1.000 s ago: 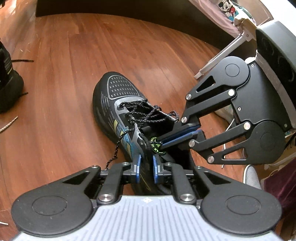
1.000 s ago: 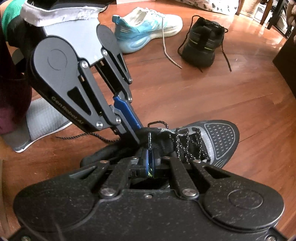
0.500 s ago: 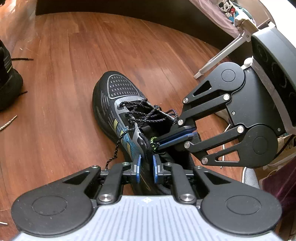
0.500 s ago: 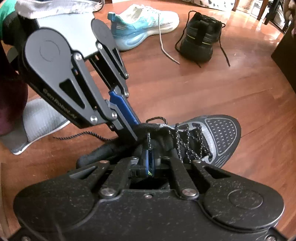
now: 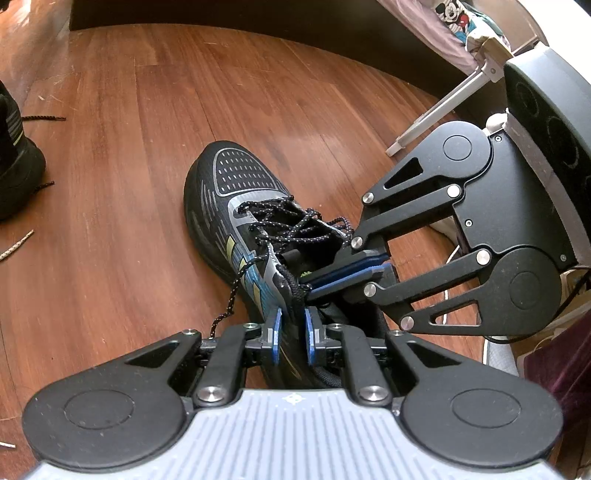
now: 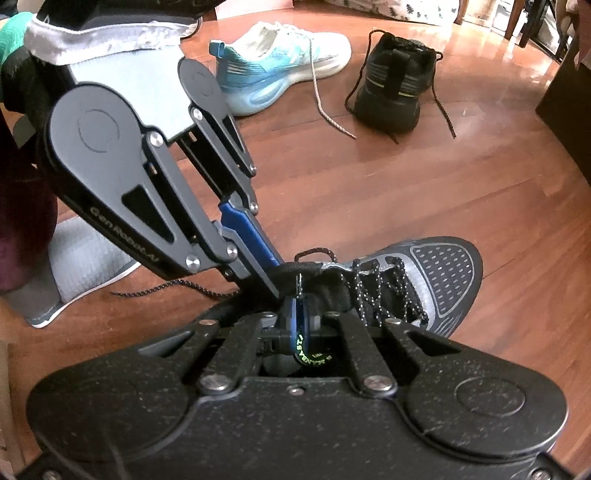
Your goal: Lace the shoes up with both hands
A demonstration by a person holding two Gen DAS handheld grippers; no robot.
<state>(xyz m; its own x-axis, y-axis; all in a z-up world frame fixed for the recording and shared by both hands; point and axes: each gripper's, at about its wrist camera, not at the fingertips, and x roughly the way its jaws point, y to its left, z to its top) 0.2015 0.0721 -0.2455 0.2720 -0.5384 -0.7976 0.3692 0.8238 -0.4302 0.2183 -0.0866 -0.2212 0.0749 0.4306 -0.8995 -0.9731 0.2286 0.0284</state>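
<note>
both claws [image 5: 292, 334] [image 6: 300, 317] at black shoe [image 5: 236, 206] (2 spare shoes [image 6: 280, 62] nearby)

glossy wood floor [image 5: 110, 258]; dark furniture [image 5: 258, 18] (rear)

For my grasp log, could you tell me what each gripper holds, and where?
The right gripper is shut on the black shoe's tongue near its top edge; the left gripper, fingers apart astride the collar, holds nothing.

Looked down close from behind the heel along the left gripper [image 5: 291, 334]; from the side over the right gripper [image 6: 301, 317]. Shared: black mesh laced running shoe [image 5: 236, 206] [image 6: 436, 273], reddish wooden floor [image 5: 110, 240] [image 6: 406, 192].
</note>
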